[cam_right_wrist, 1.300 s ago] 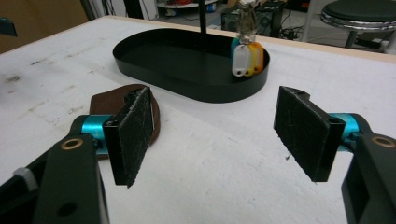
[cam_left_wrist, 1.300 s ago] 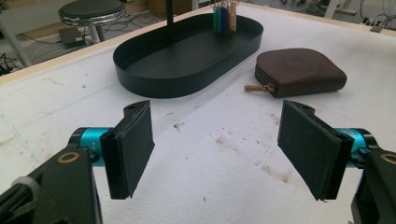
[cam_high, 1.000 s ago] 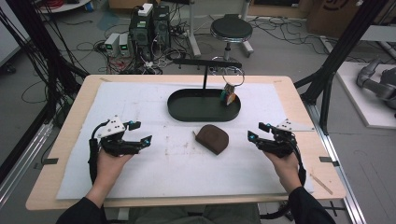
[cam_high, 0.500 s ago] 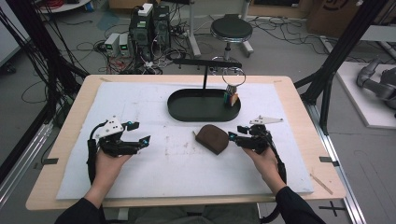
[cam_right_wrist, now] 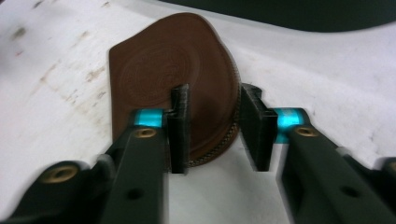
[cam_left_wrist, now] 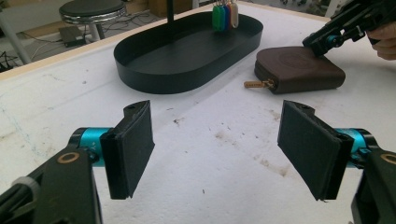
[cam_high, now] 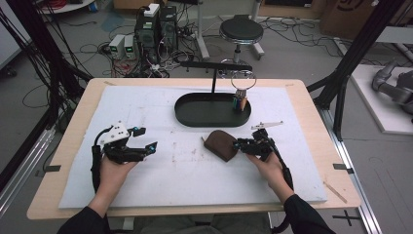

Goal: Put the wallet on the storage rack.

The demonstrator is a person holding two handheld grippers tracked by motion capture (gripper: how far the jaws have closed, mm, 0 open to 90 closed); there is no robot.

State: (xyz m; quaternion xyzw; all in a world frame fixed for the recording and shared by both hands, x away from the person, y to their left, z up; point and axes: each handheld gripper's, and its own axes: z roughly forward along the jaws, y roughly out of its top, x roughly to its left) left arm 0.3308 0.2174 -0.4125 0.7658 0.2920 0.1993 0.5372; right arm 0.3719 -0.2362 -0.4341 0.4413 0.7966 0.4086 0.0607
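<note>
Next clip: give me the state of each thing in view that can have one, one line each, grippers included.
Brown leather pouch: zipped shut, flat on the table mat.
Right gripper: jaws have just been closing, straddling the pouch's edge, grip not yet clear.
Left gripper: jaws wide open, nothing between them.
Black oval tray: upright, key tags at its right end.

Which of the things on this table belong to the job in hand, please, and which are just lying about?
In the job:
- brown leather pouch
- right claw, jaws around the pouch's edge, just closing

Lying about:
- black oval tray
- coloured key tags in the tray
- left claw, open, idle
</note>
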